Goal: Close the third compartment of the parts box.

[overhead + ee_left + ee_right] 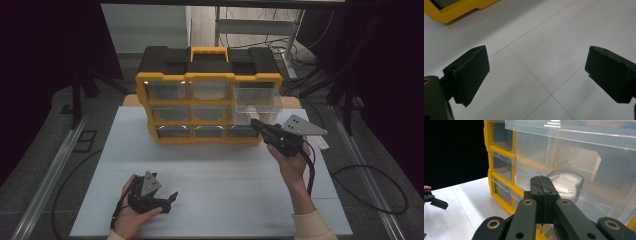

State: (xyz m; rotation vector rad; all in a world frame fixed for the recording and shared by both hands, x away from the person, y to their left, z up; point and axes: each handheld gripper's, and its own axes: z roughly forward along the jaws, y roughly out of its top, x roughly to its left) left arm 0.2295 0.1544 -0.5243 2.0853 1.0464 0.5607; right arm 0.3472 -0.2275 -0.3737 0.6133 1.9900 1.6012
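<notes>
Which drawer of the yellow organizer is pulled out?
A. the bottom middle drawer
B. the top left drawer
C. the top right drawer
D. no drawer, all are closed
C: in the high view the clear top right drawer juts forward from the yellow organizer, with the shut right tongs at its front.

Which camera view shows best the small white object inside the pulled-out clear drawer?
The right gripper view: the white object sits close behind the clear drawer wall, just past the shut right gripper. The high view shows it as a small pale spot. The left gripper view looks at the table.
</notes>
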